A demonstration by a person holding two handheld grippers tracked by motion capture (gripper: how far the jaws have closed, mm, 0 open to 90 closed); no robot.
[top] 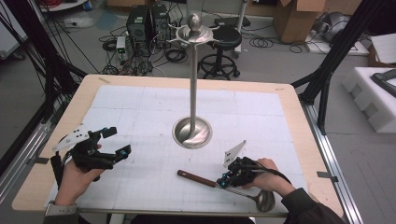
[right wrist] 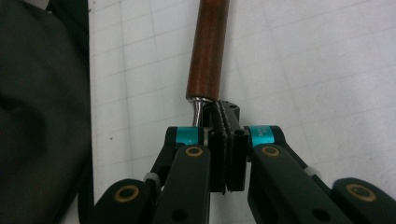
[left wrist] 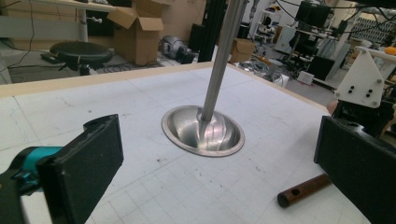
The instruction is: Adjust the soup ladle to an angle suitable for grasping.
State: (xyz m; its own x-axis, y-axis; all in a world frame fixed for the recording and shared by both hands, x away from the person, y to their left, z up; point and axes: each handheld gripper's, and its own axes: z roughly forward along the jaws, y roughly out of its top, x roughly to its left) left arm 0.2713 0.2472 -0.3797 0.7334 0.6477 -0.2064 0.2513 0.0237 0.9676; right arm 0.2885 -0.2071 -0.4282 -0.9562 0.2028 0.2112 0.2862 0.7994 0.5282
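- At the near right of the table, the right gripper has its jaws fully closed over the ladle, at the thin metal shaft just beyond the wooden handle; in the right gripper view the two pads meet flat, with the shaft emerging at their left edge, so whether it is truly pinched cannot be told.
- Ladle position: lying flat on the white gridded mat, wooden handle pointing left toward the table's middle, steel bowl at the near edge beside the person's right sleeve.
- Left gripper: held above the near left of the mat, jaws spread wide with nothing between them; the left gripper view looks between its two black pads toward the stand.
- Stand: a tall steel pole rising from a round dished base at the mat's centre, well apart from both grippers, with a hooked crown at its top.
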